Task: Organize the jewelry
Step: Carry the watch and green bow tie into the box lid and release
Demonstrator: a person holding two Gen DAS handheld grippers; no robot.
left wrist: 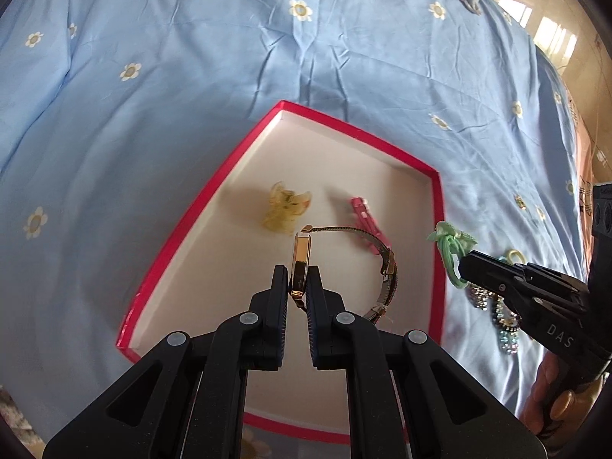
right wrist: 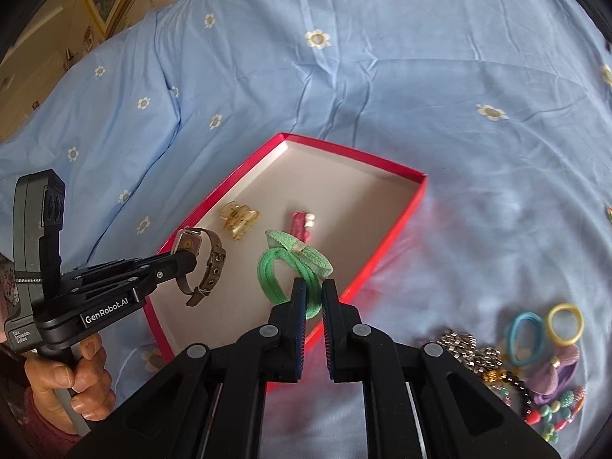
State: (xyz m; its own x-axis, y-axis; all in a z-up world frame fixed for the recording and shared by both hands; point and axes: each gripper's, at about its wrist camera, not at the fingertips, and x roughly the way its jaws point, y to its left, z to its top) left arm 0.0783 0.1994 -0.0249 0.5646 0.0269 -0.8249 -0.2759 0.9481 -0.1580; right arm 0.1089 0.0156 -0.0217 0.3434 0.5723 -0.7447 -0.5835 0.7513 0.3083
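Over the near end of the red box (left wrist: 438,206), the left gripper (left wrist: 297,283) is carrying a gold wristwatch (left wrist: 300,256), its jaws clamped on the case so the mesh strap is hanging in a loop clear of the box floor, probably for a clean drop inside. Just beside the box's right edge, the right gripper (right wrist: 314,298) is holding a green hair tie (right wrist: 285,271) with a bow, its jaws pinched together on the cord, apparently bringing it to the same box. Inside the box, a yellow claw clip (left wrist: 285,206) and a pink hair clip (left wrist: 363,218) are lying apart on the white floor. Outside it, on the blue flowered bedspread (right wrist: 459,153), more hair ties, beaded bracelets (right wrist: 470,352) and other trinkets are waiting in a heap.
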